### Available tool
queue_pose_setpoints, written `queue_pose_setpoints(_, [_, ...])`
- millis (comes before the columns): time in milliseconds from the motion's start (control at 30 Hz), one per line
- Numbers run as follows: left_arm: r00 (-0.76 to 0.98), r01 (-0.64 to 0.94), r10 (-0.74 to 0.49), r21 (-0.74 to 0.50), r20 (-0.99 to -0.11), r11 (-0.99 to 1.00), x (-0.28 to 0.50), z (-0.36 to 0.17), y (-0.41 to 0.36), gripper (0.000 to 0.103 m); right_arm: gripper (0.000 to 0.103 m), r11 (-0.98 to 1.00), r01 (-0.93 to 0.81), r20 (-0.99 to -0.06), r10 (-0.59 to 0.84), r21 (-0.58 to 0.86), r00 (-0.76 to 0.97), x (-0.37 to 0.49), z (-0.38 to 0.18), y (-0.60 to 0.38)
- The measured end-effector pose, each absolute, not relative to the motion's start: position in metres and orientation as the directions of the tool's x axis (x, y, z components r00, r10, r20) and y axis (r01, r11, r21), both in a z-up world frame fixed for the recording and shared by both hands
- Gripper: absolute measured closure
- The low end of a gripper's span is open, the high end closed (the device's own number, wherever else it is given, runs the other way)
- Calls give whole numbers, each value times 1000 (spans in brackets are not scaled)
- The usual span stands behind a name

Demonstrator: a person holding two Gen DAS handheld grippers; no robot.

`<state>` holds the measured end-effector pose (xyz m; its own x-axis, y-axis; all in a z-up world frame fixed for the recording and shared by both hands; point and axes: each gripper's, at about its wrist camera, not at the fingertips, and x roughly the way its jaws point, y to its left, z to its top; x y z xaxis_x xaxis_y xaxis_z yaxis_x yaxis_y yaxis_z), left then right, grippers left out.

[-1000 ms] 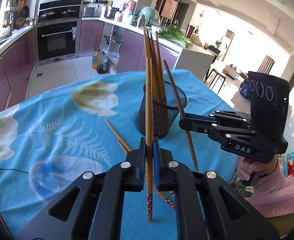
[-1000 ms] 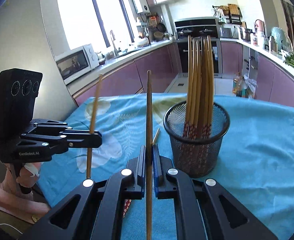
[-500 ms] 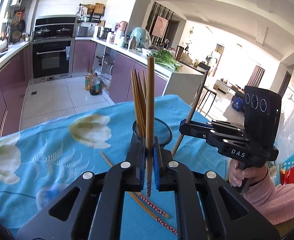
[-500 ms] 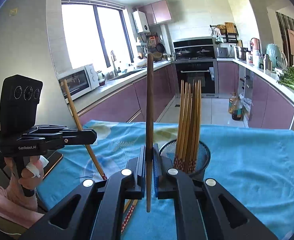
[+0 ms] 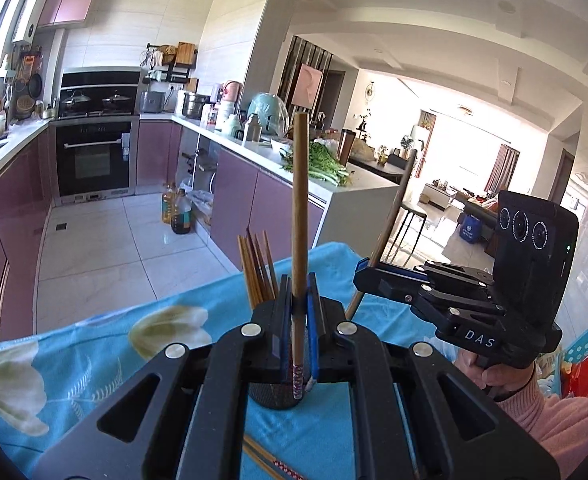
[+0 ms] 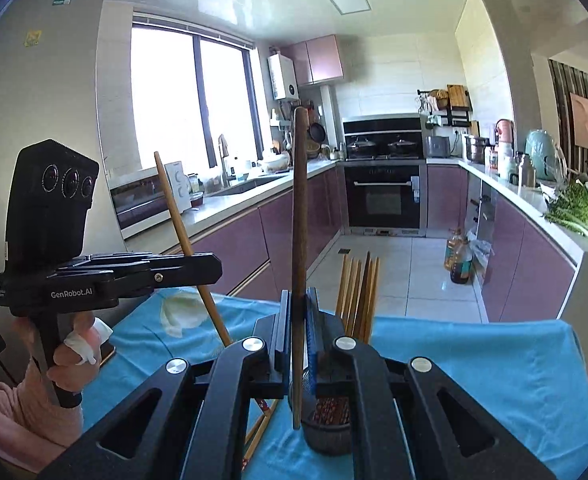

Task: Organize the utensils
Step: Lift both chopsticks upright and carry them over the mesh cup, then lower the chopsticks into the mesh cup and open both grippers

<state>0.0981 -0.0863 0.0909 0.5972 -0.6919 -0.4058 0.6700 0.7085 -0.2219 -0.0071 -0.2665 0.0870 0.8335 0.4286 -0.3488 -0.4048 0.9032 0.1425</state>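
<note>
Compared with one second ago, both my claws are now higher: the mesh holder (image 5: 275,396), which stood in plain view in front of them, is now mostly hidden under the claw bodies, and I see more of the kitchen behind it.

My left claw (image 5: 299,308) is closed tight on one chopstick (image 5: 299,216), which stands almost upright with its patterned end down, just above the holder. My right claw (image 6: 299,312) is also closed tight on one chopstick (image 6: 299,216), upright, its lower end beside the holder's rim. In the earlier frame the chopstick in the right claw, seen from the left camera, leaned the other way.

So I count two chopsticks held. In the holder I count about six or seven; they overlap, so I cannot be exact. At least two more chopsticks (image 5: 268,462) lie on the blue cloth of the surface (image 5: 94,360), near the holder.
</note>
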Motion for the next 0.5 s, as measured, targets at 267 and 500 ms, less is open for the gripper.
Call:
queue_pose_setpoints(267, [606, 665, -675, -197, -421, 720, 113, 95, -108, 96, 97, 917, -375, -329, 399, 135, 856, 6, 91, -273])
queue_pose_setpoints(500, [581, 668, -641, -156, -502, 727, 117, 72, -127, 96, 97, 928, -343, -397, 372, 144, 839, 26, 70, -273])
